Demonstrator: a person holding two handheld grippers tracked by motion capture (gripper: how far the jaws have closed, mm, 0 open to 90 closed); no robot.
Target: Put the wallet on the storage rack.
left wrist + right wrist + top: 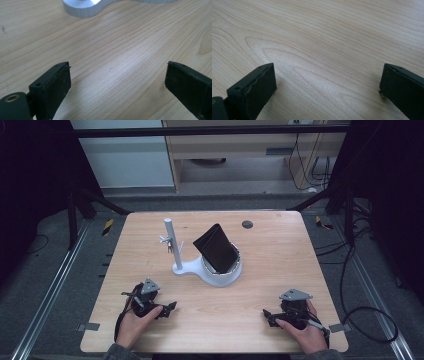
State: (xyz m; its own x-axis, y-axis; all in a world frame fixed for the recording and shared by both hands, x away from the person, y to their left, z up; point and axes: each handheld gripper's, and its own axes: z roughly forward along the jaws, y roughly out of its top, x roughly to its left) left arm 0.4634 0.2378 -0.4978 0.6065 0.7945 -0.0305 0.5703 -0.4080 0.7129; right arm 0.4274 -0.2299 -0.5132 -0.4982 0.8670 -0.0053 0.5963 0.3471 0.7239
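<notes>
Both grippers wide apart and idle, wallet propped in the white stand

Now the left gripper [169, 308] rests near the table's near-left edge, held in the person's left hand [134, 322]. Its jaws are spread wide with nothing between them; in the left gripper view [117, 77] bare wood lies between the two black pads, and the base of the white stand [85, 8] shows at the far edge. The right gripper [268, 316] sits near the near-right edge in the right hand [306, 332], jaws likewise wide and holding nothing, with plain wood grain between them in the right gripper view [328, 80]. Farther off, at the middle of the wooden table [280, 270], a black wallet [216, 248] stands tilted in the round cup of the white stand [216, 275], well apart from both grippers. A thin white post [172, 242] rises from the stand's left end, just beside the wallet.
</notes>
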